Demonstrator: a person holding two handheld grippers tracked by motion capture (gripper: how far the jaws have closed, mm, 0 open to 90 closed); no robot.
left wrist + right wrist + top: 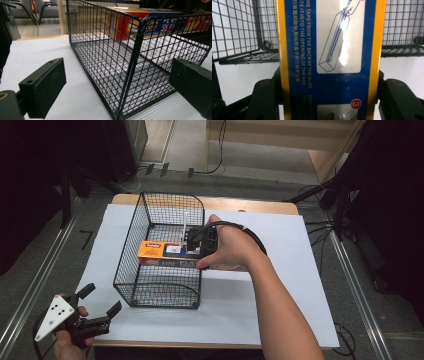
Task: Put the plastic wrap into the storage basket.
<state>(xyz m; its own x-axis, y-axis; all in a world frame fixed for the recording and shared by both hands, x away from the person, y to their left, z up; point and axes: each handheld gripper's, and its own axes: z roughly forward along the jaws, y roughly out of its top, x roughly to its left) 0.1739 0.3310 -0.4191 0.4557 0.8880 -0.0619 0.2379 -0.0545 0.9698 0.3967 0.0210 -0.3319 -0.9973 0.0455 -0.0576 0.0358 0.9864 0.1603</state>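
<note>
lettering on the long box point(329, 50) is read in the right gripper view: white capitals run along a blue band, among them "the tape from the back of the", "into the opening of the box" and "slide", beside a line of chinese characters. a line drawing of an opened box is printed on a pale panel, and a red disc with the figure 3 is seen lower down. in the left gripper view the box's point(140, 22) side carries "food" on blue, next to orange and yellow panels; the rest of that print is cut up by the wire.

the box point(165, 252) is held level over the near right part of the black wire basket point(127, 285), its left end inside above the mesh floor, its right end crossing the basket's right rim. the right gripper point(202, 240) is clamped on the box, one jaw on each yellow edge, with the hand curled over the gripper and the forearm stretched in from the bottom of the high view.

the left gripper point(102, 300) is held low at the near left corner of the white-covered counter point(280, 295), its jaws spread apart with nothing between them, pointed toward the basket's point(135, 65) near corner.
</note>
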